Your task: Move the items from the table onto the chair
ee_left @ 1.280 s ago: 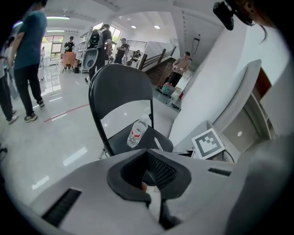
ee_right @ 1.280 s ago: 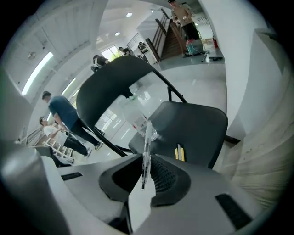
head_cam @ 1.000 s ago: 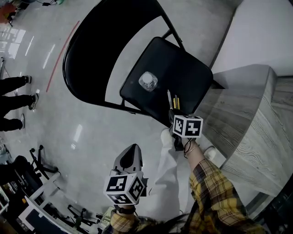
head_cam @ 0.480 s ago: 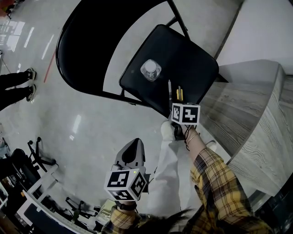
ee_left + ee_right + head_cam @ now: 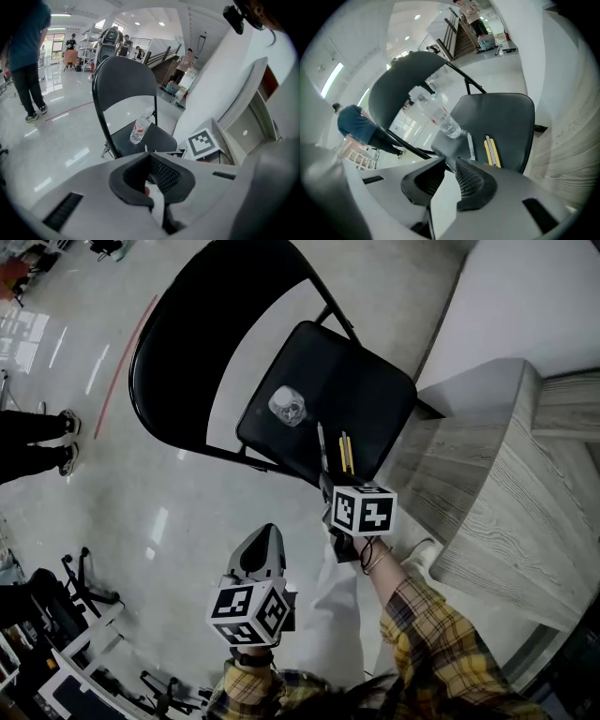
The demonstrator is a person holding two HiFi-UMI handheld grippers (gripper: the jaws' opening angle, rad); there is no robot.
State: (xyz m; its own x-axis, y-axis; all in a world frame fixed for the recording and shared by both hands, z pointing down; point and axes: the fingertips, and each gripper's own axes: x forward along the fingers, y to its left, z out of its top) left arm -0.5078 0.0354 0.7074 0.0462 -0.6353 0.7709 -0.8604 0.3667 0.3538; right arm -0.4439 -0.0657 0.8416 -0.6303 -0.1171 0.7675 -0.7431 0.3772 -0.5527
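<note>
Nearest me, low in the head view, my left gripper (image 5: 149,161) has its dark ribbed pads pressed together on nothing. Just up and right of it, my right gripper (image 5: 446,165) hangs over the near edge of the chair (image 5: 375,395), its pads a little apart with nothing between them. A plaid sleeve (image 5: 427,615) trails toward the bottom right.

Just past that claw, a slim grey pen (image 5: 322,442) and a yellow utility knife (image 5: 346,453) lie side by side on the black padded seat. Further up and left on the seat stands a clear plastic bottle (image 5: 288,406). The curved black backrest arches beyond it.

The grey wood-grain table (image 5: 511,512) fills the right side. On the glossy pale floor at far left are a bystander's shoes (image 5: 66,437) and a red line (image 5: 131,338).
</note>
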